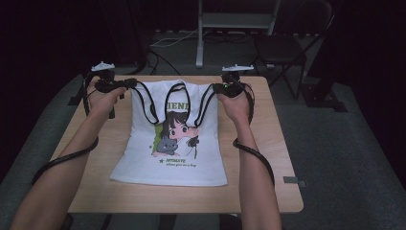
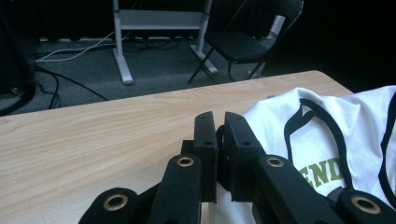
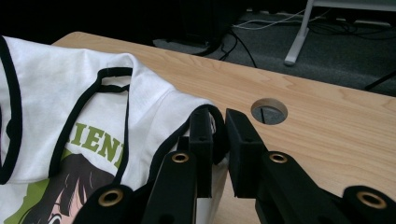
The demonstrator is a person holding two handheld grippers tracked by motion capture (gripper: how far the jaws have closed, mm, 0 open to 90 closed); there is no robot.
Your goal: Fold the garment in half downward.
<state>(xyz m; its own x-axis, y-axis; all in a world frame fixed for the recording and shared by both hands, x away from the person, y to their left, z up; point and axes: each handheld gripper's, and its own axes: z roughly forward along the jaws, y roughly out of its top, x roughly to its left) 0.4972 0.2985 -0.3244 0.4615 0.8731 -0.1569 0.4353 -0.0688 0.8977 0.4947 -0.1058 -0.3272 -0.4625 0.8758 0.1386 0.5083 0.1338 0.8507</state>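
White tank top (image 1: 170, 143) with black trim and a cartoon print lies front-up on the middle of the wooden surface (image 1: 273, 143), hem toward the person, straps at the far edge. Left claw (image 2: 217, 135) is pinching the fabric at one shoulder corner; right claw (image 3: 217, 133) is pinching the black-trimmed edge at the other. Round cable hole (image 3: 269, 111) sits just beyond the right claw.

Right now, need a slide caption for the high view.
Both grippers pinch the top corners of a white printed top on a wooden table.

shirt (image 1: 177, 143) lies on table (image 1: 282, 158); chair (image 1: 282, 48) seemingly behind.
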